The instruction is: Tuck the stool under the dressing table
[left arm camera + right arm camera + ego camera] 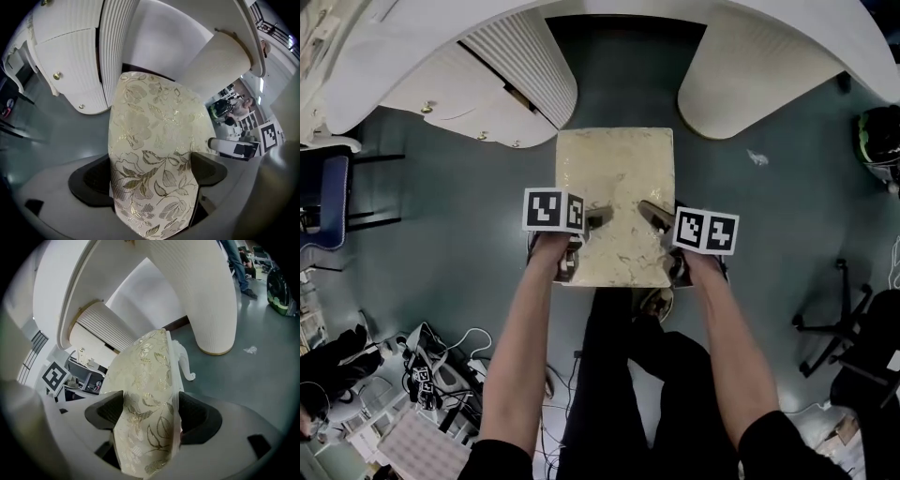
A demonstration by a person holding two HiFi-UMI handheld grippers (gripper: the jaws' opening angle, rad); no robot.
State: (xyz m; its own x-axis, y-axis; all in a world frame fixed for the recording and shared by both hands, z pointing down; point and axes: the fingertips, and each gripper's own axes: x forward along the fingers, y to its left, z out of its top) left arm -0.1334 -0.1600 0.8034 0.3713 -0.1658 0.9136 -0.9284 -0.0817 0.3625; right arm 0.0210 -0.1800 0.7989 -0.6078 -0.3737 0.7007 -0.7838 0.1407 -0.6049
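The left gripper (592, 218) has its jaws closed on the left edge of the stool (616, 187). In the left gripper view (150, 176) both dark pads press the cream, gold-flowered seat cushion (150, 122) from either side. The right gripper (654, 216) holds the opposite edge the same way. In its own view (152, 416) the jaws pinch the padded rim (145, 376), and one white curved stool leg (185, 362) shows just past them. Each marker cube sits above a forearm, at the near corners of the seat.

In the head view the stool stands at the centre of the frame on the grey-green floor (469, 206). Its far edge is level with the mouth of the gap between the two white ribbed pedestals of the dressing table (750, 84), and most of the seat is still outside that gap. The left pedestal carries drawers with small brass knobs (56, 75).

The person's dark-trousered legs (628, 375) fill the lower centre. A blue chair (323, 202) is at the left edge, a tangle of cables (441, 366) at lower left, a black chair base (834, 319) at right, and a small crumpled scrap (757, 157) at upper right.
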